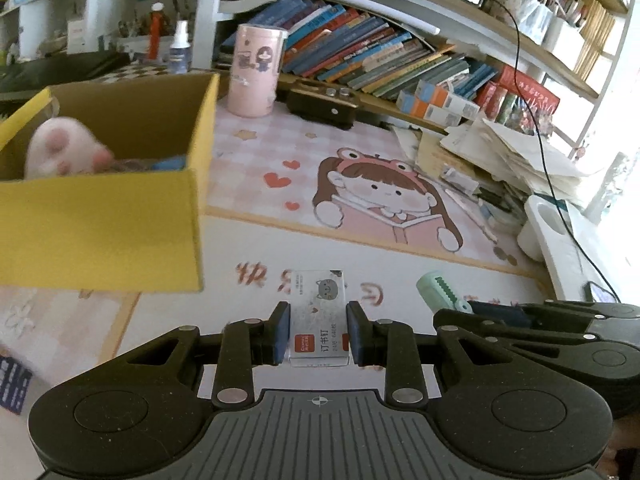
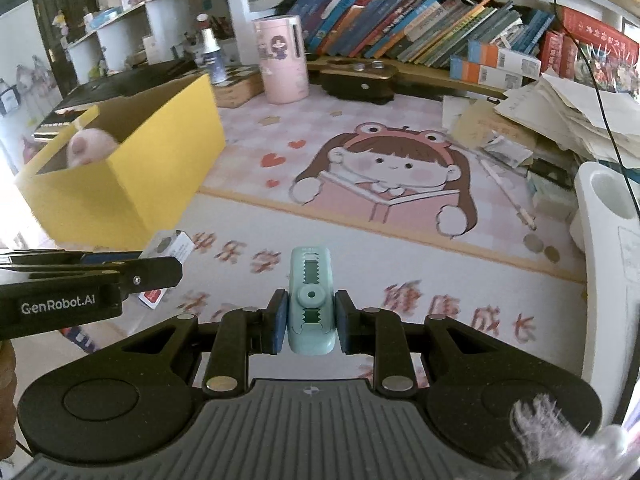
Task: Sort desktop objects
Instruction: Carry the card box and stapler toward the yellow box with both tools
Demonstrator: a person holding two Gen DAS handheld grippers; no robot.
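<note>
My left gripper (image 1: 318, 330) is shut on a clear staple box (image 1: 318, 312) with a cat print and red label, held above the desk mat. It also shows in the right wrist view (image 2: 168, 248). My right gripper (image 2: 311, 320) is shut on a mint-green correction tape (image 2: 311, 300), which shows at the right in the left wrist view (image 1: 438, 288). A yellow cardboard box (image 1: 120, 220) stands at the left, open on top, with a pink paw plush (image 1: 64, 152) inside. The box also shows in the right wrist view (image 2: 132, 168).
A pink cartoon desk mat (image 2: 380, 168) covers the desk. A pink cylinder holder (image 1: 256, 72), a black case (image 1: 324, 106), leaning books (image 1: 360, 56), a paper pile (image 1: 512, 152) and a white stand (image 2: 604, 208) line the back and right. Two coins (image 2: 542, 248) lie by the stand.
</note>
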